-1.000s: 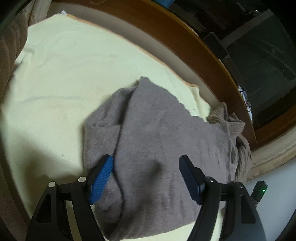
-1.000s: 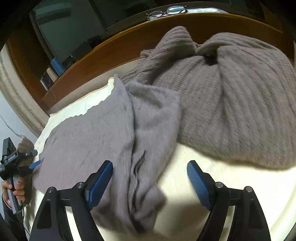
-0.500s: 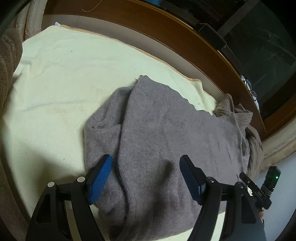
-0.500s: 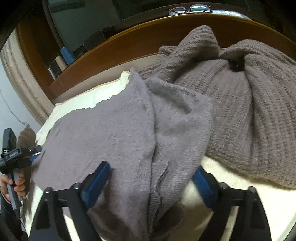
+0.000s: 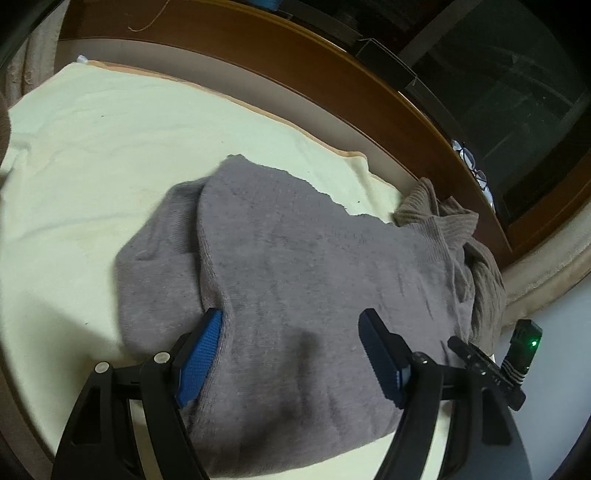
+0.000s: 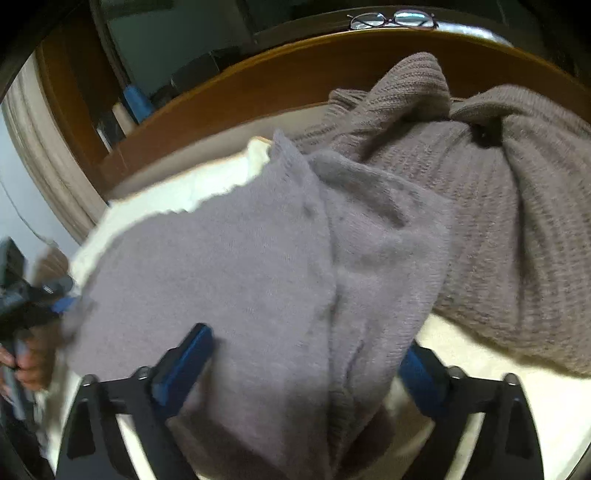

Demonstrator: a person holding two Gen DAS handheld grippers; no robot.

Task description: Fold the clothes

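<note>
Now my left claw [image 5: 291, 350] straddles the soft grey knitted sweater [image 5: 295, 280] on the cream blanket [image 5: 92, 155], jaws spread; my right claw [image 6: 306, 362] gapes over its bunched fold, beside a ribbed taupe knit [image 6: 517, 221].

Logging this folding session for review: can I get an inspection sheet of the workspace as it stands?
Surface: cream blanket over the bed, lightly wrinkled.
Job's things: grey sweater lying partly folded on the blanket; brown ribbed sweater bunched against the wooden bed frame, touching the grey one.
Clutter: eyeglasses on the frame ledge.
Grippers: left claw open, fingers straddling the grey sweater; right claw open, the sweater's edge between its fingers.
Cables: thin string on the frame.
Surroundings: dark glass cabinet behind.
</note>
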